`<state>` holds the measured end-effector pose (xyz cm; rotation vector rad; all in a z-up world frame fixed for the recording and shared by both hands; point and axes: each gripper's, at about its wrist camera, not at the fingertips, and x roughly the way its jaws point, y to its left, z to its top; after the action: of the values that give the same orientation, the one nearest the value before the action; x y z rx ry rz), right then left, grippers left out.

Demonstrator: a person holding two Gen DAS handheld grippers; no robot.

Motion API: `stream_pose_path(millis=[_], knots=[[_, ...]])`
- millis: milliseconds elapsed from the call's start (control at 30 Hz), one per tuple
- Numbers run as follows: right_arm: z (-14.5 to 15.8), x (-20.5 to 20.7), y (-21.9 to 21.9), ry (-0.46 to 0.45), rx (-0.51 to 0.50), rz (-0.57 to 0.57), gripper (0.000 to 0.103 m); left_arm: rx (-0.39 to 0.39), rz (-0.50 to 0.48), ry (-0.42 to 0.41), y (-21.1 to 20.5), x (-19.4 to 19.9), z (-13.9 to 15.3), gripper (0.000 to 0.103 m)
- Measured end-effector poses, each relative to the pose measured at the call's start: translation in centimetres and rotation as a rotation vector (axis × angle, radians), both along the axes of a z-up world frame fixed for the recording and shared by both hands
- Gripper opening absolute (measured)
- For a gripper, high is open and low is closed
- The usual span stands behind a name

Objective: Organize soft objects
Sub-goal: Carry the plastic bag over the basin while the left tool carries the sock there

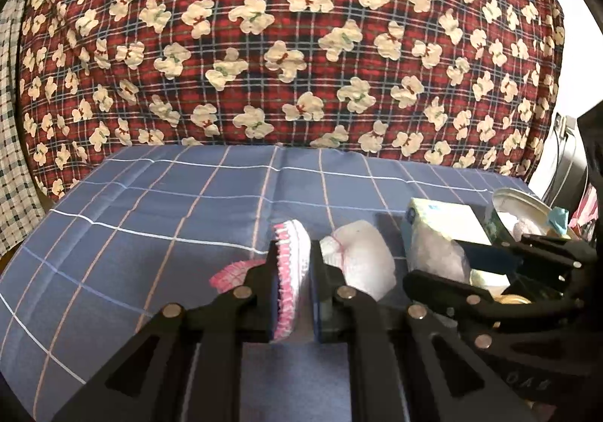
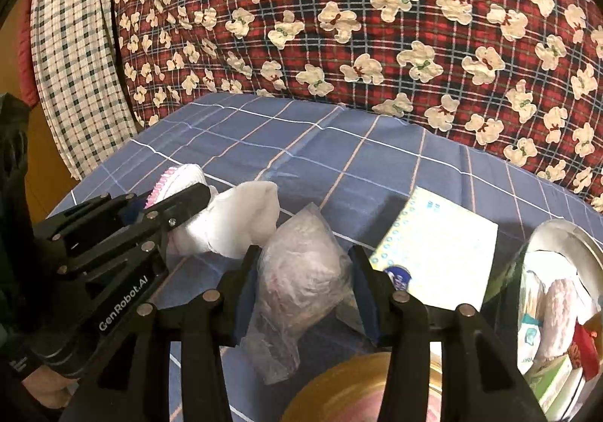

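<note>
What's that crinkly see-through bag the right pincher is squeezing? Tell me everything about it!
The crinkly clear plastic bag is stuffed with something soft, pale white with a hint of pink; what exactly cannot be told. It looks thin and wrinkled, bulging at the top. The right gripper is shut on its sides, above the blue checked cloth. Whether its bottom touches the cloth cannot be told.

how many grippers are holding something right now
2. The left gripper is shut on a pink-edged white cloth; the right gripper has its jaws closed on a clear plastic bag.
</note>
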<state>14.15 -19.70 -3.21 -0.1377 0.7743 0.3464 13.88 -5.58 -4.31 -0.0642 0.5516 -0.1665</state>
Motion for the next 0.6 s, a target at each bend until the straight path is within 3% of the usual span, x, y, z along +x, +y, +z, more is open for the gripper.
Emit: stream_pose_path(millis=[600], knots=[[0.2, -1.7, -2.3, -0.034, 0.033, -0.004, 0.049, 0.045, -0.016, -0.025, -2.8, -1.6, 1.3, 0.01]])
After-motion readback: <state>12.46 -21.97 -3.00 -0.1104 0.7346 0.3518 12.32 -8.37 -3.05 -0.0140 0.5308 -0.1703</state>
